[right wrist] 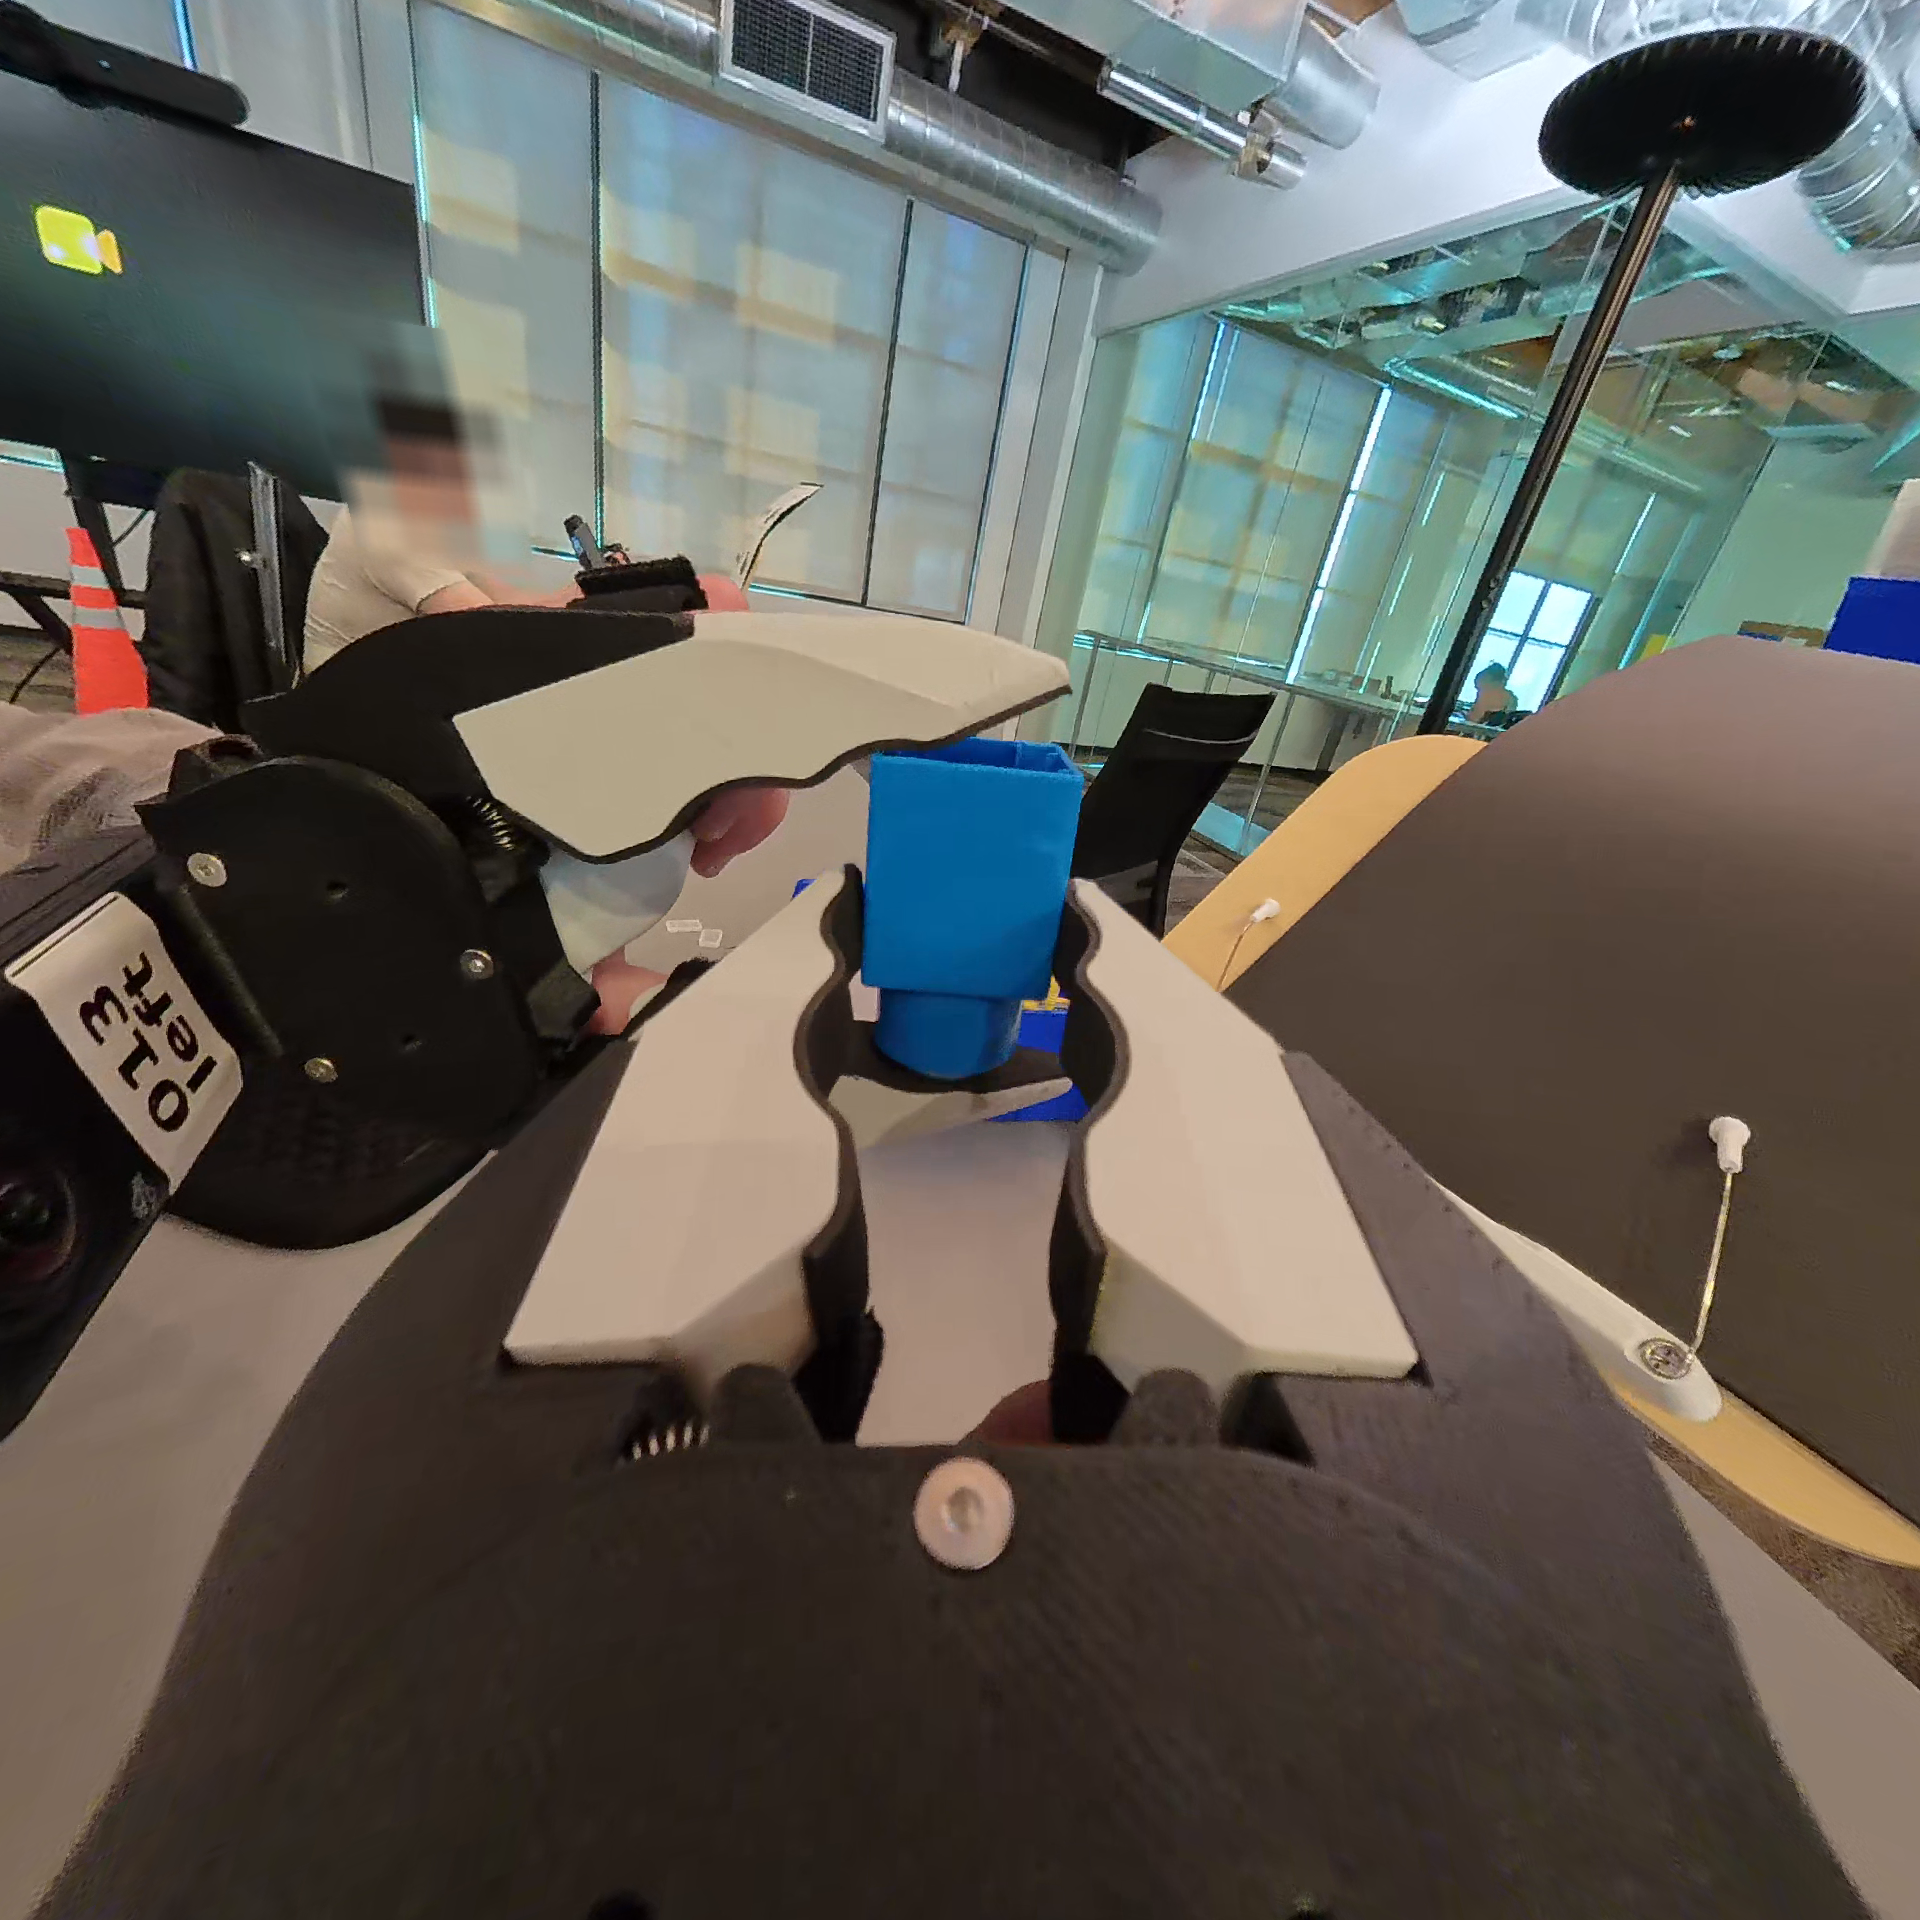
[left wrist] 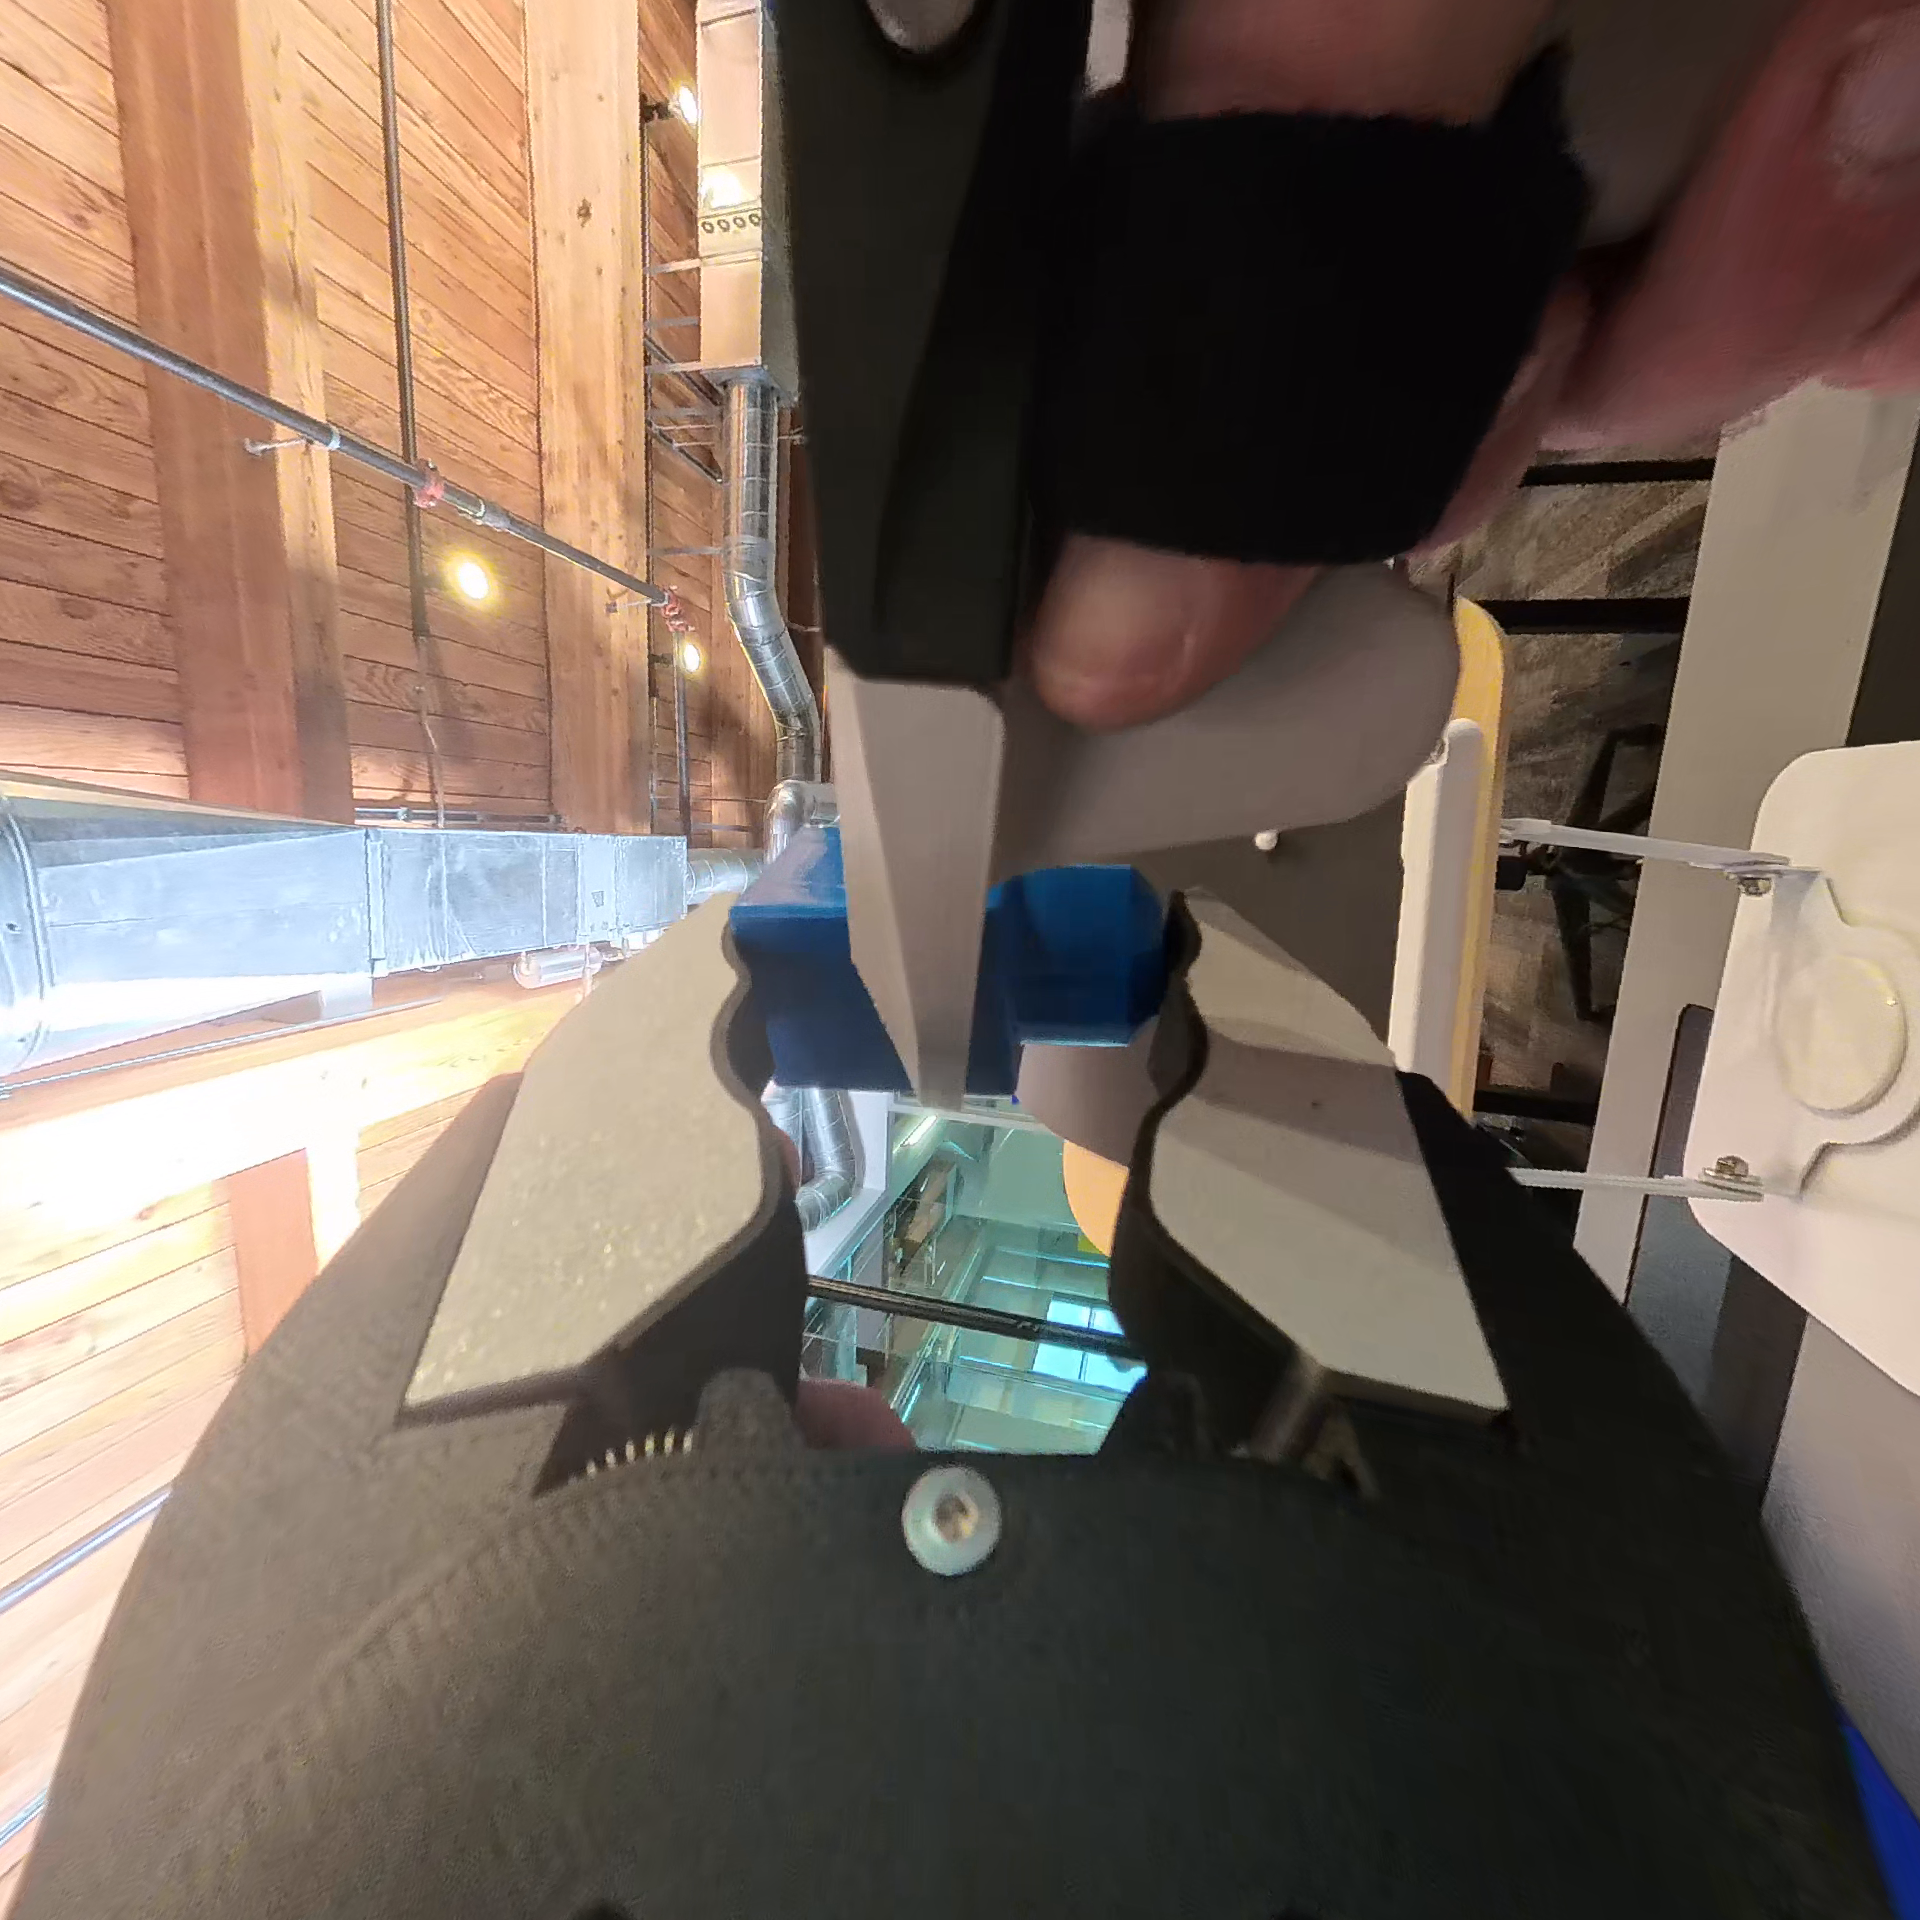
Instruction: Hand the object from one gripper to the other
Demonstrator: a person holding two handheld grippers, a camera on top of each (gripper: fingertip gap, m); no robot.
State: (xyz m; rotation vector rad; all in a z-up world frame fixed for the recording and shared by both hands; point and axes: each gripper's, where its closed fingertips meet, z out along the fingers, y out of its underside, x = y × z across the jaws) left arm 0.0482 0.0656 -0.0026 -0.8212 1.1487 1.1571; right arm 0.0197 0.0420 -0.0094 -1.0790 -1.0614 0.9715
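Note:
The blue object (right wrist: 966,862), a square block on a round stub, is held in the air between both grippers. In the right wrist view my right gripper (right wrist: 961,888) clasps the sides of its square part. My left gripper (right wrist: 1068,883) comes in from the left, with one finger on the object's top and the other under its stub. In the left wrist view my left gripper (left wrist: 961,935) has a fingertip against each end of the blue object (left wrist: 1081,956). My right gripper (left wrist: 1008,1112) reaches down from above across its middle.
A white table (right wrist: 956,1268) lies below. A dark panel on a wooden board (right wrist: 1558,987) stands close at the right. A black pole with a toothed disc (right wrist: 1558,416) rises behind it. A person (right wrist: 384,592), a dark screen (right wrist: 208,312) and an orange cone (right wrist: 99,634) are at the far left.

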